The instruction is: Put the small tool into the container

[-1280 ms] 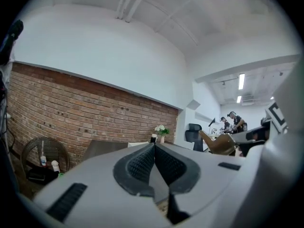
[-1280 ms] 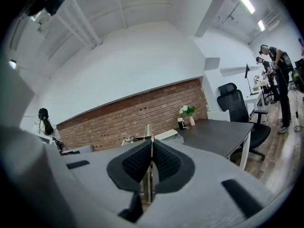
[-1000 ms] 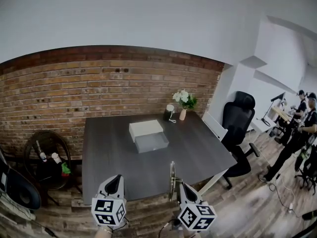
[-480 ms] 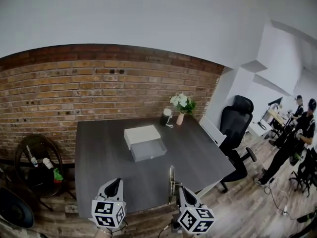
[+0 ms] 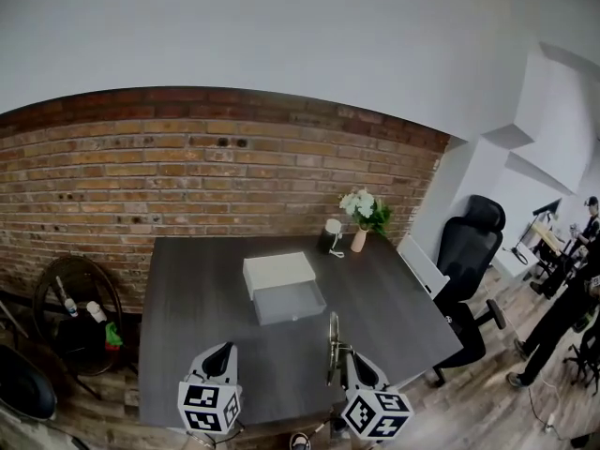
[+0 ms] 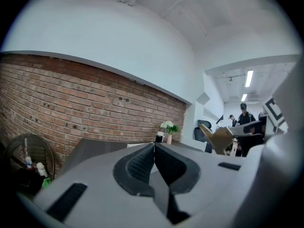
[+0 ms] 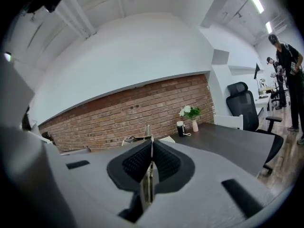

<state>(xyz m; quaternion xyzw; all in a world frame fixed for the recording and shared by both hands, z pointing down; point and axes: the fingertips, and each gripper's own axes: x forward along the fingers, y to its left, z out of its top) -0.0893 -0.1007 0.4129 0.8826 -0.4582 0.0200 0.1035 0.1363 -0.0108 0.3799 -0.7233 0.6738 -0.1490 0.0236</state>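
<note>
Metal, thin and single, the small tool point(image 7: 147, 128) stands clamped in the right claw point(image 7: 151, 148). The left claw point(image 6: 154, 148) is clenched on nothing. One white container point(image 5: 278, 272) sits on the worktop point(image 5: 394, 298).

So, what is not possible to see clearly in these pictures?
- small tool: head view, too thin to name its kind; right gripper view, its lower part hidden between pads of the right gripper.
- container: head view, too far to tell what its open drawer holds.
- person: head view, partly cut off by right edge.
</note>
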